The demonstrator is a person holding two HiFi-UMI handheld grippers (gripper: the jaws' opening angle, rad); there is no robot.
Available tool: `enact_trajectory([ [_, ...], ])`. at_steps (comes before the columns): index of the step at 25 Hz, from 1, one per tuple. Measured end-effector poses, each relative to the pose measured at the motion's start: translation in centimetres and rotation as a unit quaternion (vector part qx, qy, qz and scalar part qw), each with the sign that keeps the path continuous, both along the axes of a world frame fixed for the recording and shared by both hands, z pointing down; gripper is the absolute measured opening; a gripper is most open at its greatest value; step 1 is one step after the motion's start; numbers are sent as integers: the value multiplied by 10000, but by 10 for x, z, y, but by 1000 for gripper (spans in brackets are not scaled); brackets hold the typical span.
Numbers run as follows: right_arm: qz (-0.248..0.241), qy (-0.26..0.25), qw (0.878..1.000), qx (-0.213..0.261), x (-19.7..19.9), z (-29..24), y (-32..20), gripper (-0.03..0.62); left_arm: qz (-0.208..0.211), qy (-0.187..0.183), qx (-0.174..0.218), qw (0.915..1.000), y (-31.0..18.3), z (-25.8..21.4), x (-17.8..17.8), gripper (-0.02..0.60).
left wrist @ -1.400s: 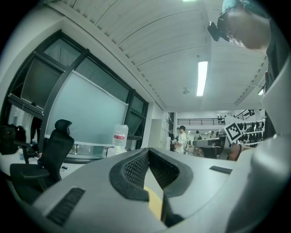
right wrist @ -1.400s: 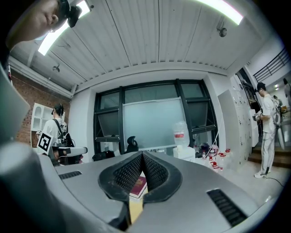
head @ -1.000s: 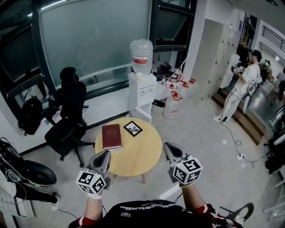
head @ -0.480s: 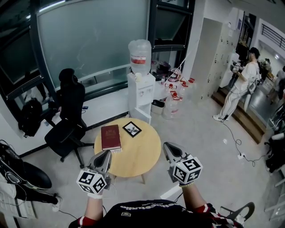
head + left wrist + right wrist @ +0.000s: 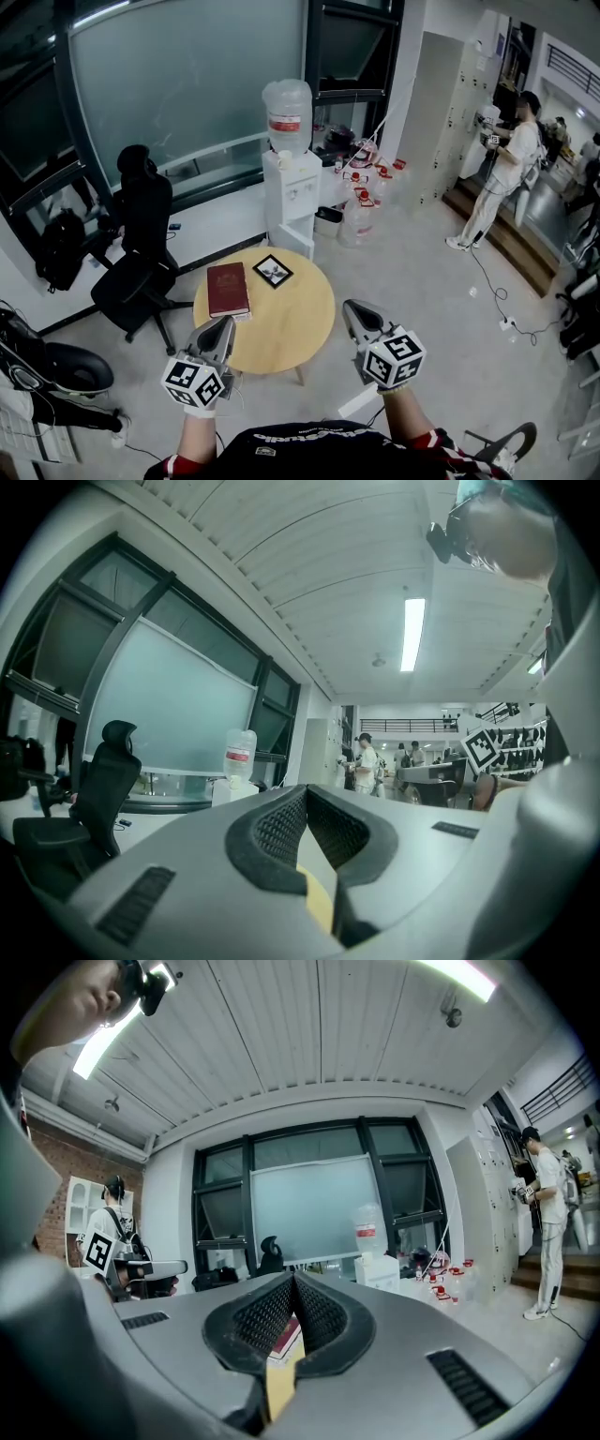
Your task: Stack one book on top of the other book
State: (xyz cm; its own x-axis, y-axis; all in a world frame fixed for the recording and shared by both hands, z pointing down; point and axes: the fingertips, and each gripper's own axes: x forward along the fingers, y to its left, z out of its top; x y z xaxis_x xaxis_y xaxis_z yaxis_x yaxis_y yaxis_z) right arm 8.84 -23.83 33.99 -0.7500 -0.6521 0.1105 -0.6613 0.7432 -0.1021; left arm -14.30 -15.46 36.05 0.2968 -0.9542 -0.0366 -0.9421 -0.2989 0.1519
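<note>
Red book (image 5: 228, 289) lies far-left on round worktop (image 5: 281, 328), black-bordered book (image 5: 274, 271) just right, apart. Vs a sec ago only your view drifted. Left gripper (image 5: 223, 325) & right gripper (image 5: 352, 310) hang short, jaws closed, empty. Stacking not begun.

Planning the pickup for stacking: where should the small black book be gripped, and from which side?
Probably its near corner, coming in low from the person's side with the right gripper, whose shut jaws must open first. The small black book lies flat on the table, turned diamond-wise, so a corner points this way and only its thin edge offers a pinch.
</note>
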Motion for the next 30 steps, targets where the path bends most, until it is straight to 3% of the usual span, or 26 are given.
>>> enact_trajectory([
  [21,63,-29,9999,134,26,-6,-13,29,147,-69,-13,9999,-26,-5,26,17],
  [30,338,12,9991,268,74,-11,-18,28,678,-24,9,9977,-65,-4,73,17],
])
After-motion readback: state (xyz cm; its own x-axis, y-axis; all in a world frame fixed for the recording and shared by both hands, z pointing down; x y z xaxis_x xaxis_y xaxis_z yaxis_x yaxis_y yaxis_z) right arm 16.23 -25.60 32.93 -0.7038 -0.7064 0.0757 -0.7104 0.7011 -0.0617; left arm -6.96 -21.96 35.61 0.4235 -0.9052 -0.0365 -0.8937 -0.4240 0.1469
